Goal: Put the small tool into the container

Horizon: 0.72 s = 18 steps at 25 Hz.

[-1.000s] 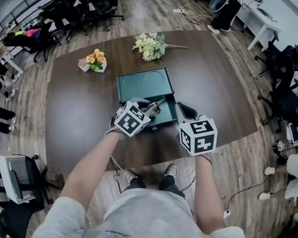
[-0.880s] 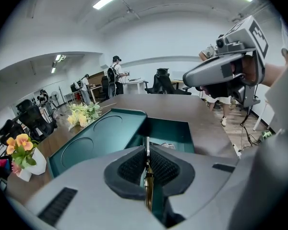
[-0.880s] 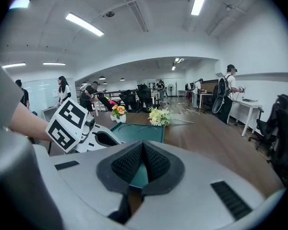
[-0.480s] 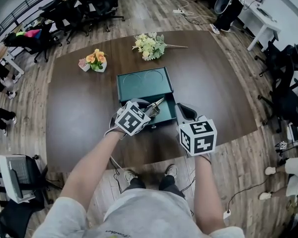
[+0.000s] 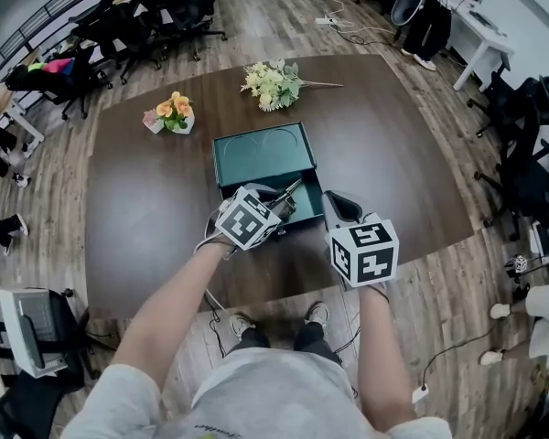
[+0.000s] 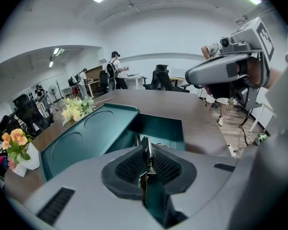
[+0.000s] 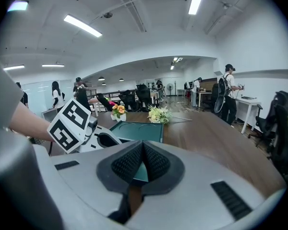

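Left gripper view: small tool point(image 6: 147, 153) pinched in just-loosening left claw point(image 6: 146, 145); right claw point(image 7: 143, 147) together.

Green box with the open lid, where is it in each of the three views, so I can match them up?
Head view: the green box sits at picture centre, lid open away from the person.
Left gripper view: the green box is left of centre, its lid large in the foreground.
Right gripper view: the green box is small, just left of centre.
Shared landmark: the pale bouquet, lying beyond the lid.
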### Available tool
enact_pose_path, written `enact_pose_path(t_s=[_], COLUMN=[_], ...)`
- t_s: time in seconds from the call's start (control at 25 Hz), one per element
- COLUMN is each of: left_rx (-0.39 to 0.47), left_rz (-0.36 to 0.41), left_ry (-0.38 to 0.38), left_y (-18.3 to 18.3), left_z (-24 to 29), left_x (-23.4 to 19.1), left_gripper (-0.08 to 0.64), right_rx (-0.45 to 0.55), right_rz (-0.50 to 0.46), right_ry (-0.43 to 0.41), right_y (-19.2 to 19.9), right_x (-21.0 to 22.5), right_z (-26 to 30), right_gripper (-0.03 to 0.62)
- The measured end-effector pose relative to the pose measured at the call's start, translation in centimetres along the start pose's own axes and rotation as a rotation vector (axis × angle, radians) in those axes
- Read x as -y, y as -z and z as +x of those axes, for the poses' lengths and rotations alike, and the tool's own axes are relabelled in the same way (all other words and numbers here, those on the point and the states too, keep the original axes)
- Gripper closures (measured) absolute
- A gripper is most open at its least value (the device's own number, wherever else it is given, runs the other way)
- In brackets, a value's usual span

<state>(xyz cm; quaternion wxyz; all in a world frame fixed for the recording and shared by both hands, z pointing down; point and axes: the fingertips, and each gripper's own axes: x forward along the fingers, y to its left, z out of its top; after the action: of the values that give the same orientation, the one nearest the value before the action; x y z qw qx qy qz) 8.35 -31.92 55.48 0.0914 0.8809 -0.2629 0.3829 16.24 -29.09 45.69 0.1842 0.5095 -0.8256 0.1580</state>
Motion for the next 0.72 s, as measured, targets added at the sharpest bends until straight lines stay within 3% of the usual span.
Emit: enact_pose_path(t_s=[0.72], left_rx=[-0.046], left_rz=[0.031], left_ry=[0.052], left_y=[0.1], left_z=[1.6], left_x=[2.3], left_gripper=[0.462], right_rx=[-0.014], right_rz=[0.016], right_ry=[0.012], right_y=[1.2], right_x=[0.6], right_z=[-0.6], right_gripper=[0.588])
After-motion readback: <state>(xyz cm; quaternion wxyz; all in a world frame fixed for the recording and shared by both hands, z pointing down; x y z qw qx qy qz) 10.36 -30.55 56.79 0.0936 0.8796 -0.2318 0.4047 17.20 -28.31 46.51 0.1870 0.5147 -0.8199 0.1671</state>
